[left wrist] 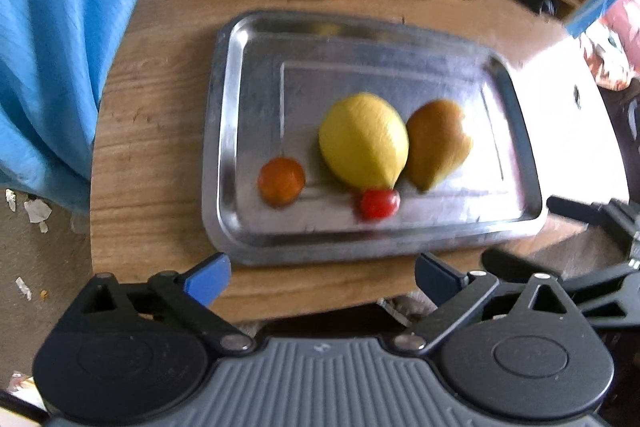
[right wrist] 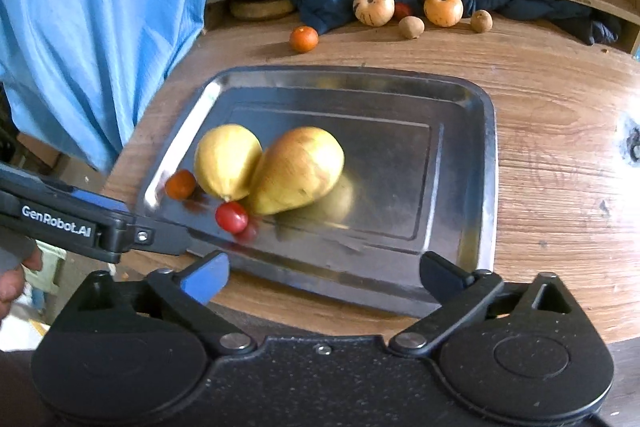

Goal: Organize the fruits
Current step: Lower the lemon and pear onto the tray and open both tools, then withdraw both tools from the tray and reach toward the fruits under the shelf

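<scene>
I have both sets of jaws wide and empty, left gripper (left wrist: 322,277) and right gripper (right wrist: 324,273) hanging above the tray (right wrist: 476,163) near edge. Small orange (left wrist: 281,181), lemon (left wrist: 363,140), cherry tomato (left wrist: 379,203), pear (left wrist: 437,143) sit clustered on the tray; more fruit waits at the bench (right wrist: 540,99) back, probably next

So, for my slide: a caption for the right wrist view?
Open right tongs over a tray holding four fruits, more on the table behind.
</scene>
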Demonstrator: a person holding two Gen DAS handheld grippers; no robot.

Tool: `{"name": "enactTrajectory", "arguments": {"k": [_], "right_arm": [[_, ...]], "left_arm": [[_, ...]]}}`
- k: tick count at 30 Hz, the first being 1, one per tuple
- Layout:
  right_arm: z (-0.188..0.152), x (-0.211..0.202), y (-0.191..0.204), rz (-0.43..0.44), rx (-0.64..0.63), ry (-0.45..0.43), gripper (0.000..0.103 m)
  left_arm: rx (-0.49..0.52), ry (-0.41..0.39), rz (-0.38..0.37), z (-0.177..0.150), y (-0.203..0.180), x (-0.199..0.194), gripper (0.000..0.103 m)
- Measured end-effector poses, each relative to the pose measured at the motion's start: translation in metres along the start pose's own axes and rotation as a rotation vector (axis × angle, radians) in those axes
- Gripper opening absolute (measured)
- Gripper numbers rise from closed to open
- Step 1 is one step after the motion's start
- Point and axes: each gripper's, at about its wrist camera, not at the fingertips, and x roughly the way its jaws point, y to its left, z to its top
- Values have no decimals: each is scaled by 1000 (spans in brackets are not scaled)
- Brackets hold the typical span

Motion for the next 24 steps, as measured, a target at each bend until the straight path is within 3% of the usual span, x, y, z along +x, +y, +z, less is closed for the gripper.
{"name": "enactTrajectory", "arguments": {"k": [7,24], "right_arm": [[-1,-1,-4,-72,-28,49,102],[22,7,-15,-122,15,50,102]], "left_arm": [[34,59,68,-2,6,4,102],[52,45,125,34,18,-2,102]]}}
